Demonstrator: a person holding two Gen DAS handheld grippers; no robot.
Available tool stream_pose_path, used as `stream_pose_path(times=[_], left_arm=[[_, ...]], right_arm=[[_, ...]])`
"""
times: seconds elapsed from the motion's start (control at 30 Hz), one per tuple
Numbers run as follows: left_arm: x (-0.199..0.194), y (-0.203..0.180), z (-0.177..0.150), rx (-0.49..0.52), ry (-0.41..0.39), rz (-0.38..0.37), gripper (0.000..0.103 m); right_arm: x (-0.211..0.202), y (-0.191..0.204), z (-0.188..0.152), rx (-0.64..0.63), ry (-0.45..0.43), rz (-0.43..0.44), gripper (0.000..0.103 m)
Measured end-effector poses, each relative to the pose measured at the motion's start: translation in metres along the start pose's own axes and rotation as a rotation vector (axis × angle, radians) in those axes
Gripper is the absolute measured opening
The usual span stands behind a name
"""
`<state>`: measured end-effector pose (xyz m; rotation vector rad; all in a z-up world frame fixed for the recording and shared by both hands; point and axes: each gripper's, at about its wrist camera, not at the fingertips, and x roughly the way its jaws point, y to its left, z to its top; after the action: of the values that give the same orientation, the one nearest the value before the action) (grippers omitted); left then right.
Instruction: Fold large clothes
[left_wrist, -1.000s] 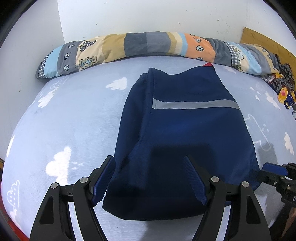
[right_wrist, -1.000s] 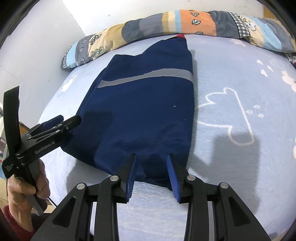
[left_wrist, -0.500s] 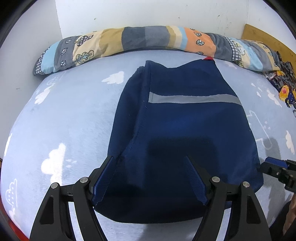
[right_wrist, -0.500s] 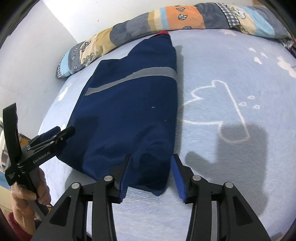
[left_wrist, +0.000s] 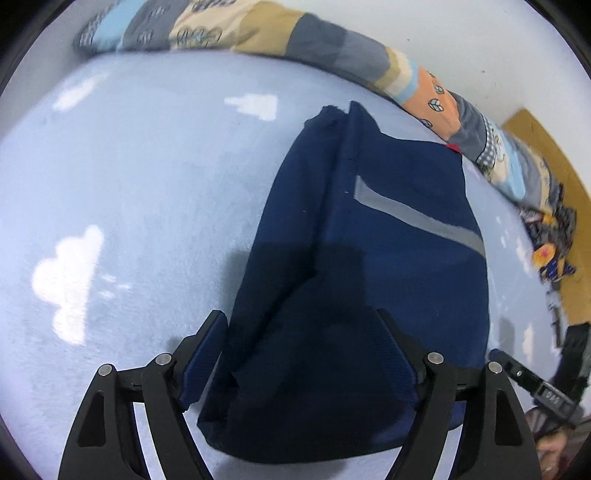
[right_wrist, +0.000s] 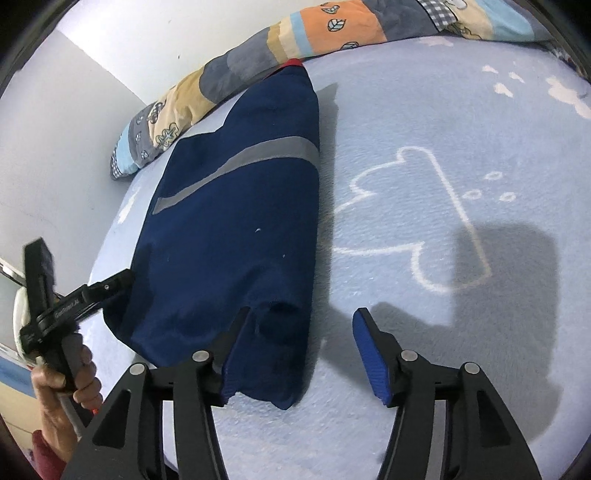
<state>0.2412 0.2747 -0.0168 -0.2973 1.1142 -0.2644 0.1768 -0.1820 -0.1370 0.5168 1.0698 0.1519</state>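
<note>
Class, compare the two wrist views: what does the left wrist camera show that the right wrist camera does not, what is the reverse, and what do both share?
Only the left wrist view shows the heap of dark patterned clothes by the wooden board. Only the right wrist view shows the white cloud outline on the sheet and the hand gripping the left tool. Both show the folded navy garment with a grey stripe, the patchwork bolster pillow and the pale blue bed sheet.
</note>
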Motion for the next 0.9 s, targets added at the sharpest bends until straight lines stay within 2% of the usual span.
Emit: stream_pose_path(times=[0.13,0.37,0.53,0.63,0.73,0.77,0.8,0.9], left_arm=[[0.014,0.015,0.013,-0.051,0.055,-0.101,0.082],[0.05,0.053,0.035,-0.195,0.134,-0.321,0.082],[0.072,0.074,0.049,-0.271,0.134,-0.454,0.082],[0.083,0.078,0.053,-0.288,0.139,-0.477,0.085],[0.092,0.075,0.058,-0.276,0.129,-0.478,0.096],[0.096,0.069,0.057,-0.264,0.12,-0.469,0.101],[0.098,0.063,0.053,-0.255,0.109,-0.461,0.101],[0.097,0.039,0.048,-0.15,0.078,-0.391,0.094]], right_arm=[[0.0,-0.008,0.006,0.003,-0.016,0.031,0.071],[0.014,-0.025,0.029,0.059,0.007,0.115,0.073],[0.033,-0.034,0.043,0.095,0.029,0.184,0.074],[0.042,-0.03,0.057,0.101,0.036,0.255,0.075],[0.057,-0.021,0.073,0.117,0.051,0.346,0.075],[0.065,-0.015,0.078,0.121,0.064,0.354,0.076],[0.072,-0.008,0.083,0.115,0.074,0.341,0.078],[0.084,0.018,0.097,0.043,0.075,0.284,0.076]])
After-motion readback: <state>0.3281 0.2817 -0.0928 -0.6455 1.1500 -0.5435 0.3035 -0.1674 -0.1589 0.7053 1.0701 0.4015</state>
